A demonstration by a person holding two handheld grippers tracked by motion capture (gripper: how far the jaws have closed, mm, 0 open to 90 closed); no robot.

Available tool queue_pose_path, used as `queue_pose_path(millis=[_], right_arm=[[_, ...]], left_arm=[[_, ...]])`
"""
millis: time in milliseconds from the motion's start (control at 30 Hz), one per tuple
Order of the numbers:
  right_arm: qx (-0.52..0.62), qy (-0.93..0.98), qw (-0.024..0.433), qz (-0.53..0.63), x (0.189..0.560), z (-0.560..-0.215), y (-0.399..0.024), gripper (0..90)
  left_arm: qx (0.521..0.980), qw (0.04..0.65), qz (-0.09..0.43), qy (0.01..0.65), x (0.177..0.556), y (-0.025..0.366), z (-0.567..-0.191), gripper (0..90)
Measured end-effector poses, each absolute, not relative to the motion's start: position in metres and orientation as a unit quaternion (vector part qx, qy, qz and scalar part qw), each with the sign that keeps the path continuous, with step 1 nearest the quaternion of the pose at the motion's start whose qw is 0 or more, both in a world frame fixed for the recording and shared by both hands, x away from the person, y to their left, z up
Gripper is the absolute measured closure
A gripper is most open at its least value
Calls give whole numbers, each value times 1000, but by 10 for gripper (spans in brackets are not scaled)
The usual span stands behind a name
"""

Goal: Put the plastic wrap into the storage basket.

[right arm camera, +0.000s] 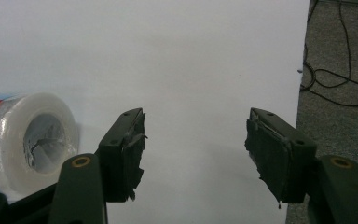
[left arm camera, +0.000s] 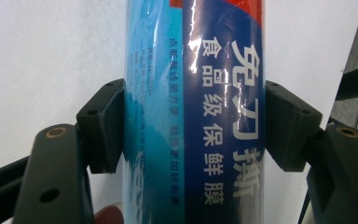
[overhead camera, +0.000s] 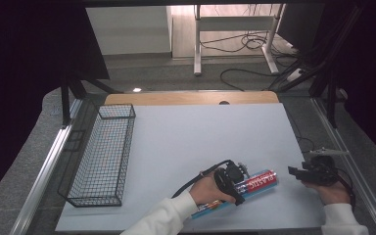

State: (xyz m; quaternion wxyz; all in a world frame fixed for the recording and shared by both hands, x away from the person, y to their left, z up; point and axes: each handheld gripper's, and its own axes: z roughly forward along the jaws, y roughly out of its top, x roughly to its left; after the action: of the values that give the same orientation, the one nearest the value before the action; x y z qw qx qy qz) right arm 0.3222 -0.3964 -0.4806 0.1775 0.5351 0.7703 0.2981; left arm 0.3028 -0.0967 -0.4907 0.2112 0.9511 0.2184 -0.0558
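**Left jaws clamped on cling-film roll; right jaws apart**

Jaws of the left gripper clamped on the cling-film roll, one black pad pressed against each side of the tube in the left gripper view. Grip taken about midway along the roll. Blue and red wrapper with white printed characters, glossy, facing the camera of that gripper.

Jaws of the right gripper apart, nothing between them, bare white surface visible through the gap in the right gripper view. Pad lining on both sides worn and frayed at the edges.

Roll lying flat on the white bench, near the front edge, angled so that the red end points toward the right gripper. Open end of the roll seen just left of the right gripper, close beside but not touching.

Right gripper held level near the front right corner of the bench, near the roll's end.

Wire basket standing along the left side of the bench, well apart from the roll and both grippers.
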Motion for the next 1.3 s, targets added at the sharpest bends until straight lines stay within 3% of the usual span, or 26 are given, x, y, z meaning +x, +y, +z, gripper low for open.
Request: queue_pose_path(millis=[533,1300], right_arm=[[542,758,191,310,321,-476,-403,375],[547,751,195,316,321,-474,-403,375]], left_arm=[[950,214,-52,222,313,-90,-466,322],[929,256,-36,264,335,-24,-406,322]])
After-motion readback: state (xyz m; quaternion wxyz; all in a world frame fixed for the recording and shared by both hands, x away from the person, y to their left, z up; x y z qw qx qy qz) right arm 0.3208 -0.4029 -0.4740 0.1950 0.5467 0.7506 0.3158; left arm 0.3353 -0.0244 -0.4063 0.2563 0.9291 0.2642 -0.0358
